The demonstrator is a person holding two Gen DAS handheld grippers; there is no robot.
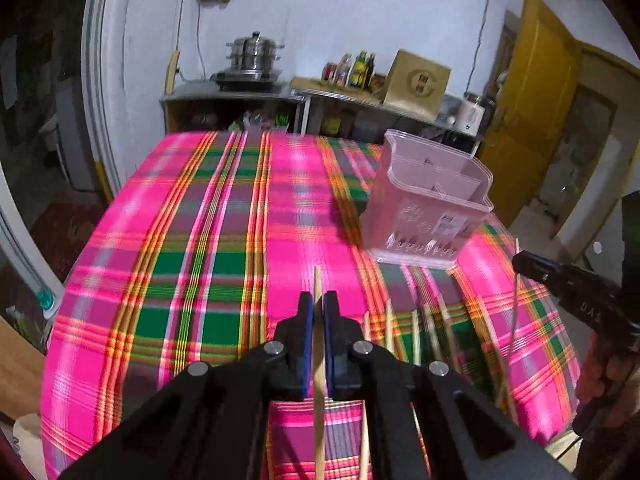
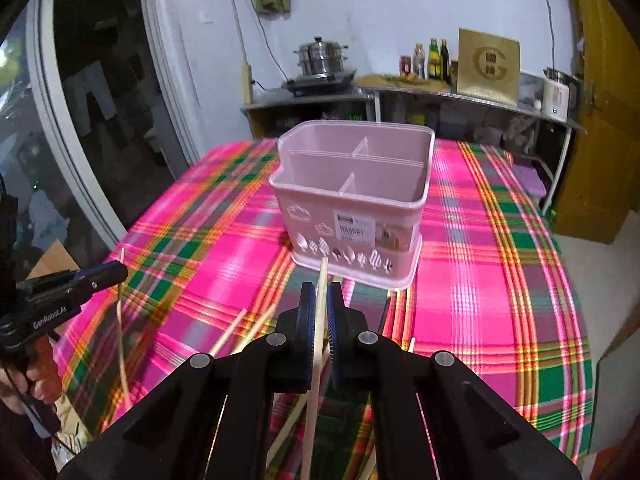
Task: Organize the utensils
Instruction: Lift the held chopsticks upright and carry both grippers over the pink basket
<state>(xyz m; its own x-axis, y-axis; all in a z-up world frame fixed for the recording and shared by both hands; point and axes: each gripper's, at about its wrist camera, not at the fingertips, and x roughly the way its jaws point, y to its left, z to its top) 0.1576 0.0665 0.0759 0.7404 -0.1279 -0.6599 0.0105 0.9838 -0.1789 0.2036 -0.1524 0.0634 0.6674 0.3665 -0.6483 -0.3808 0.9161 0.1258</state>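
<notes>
A pink plastic utensil basket (image 1: 430,204) with divided compartments stands upright and empty on the plaid tablecloth; it also shows in the right wrist view (image 2: 352,200). My left gripper (image 1: 319,300) is shut on a wooden chopstick (image 1: 318,360), held above the cloth to the basket's left. My right gripper (image 2: 321,292) is shut on another wooden chopstick (image 2: 318,320), just in front of the basket. Several loose chopsticks (image 1: 416,336) lie on the cloth near the front edge, also in the right wrist view (image 2: 244,330). Each gripper appears in the other's view, the right gripper (image 1: 524,264) and the left gripper (image 2: 116,270).
The table (image 1: 224,240) has a pink, green and orange plaid cloth. Behind it a metal counter (image 2: 440,94) holds a steel steamer pot (image 2: 320,58), bottles and a gold box (image 2: 488,66). A yellow door (image 1: 532,92) is at the right, a glass door at the left.
</notes>
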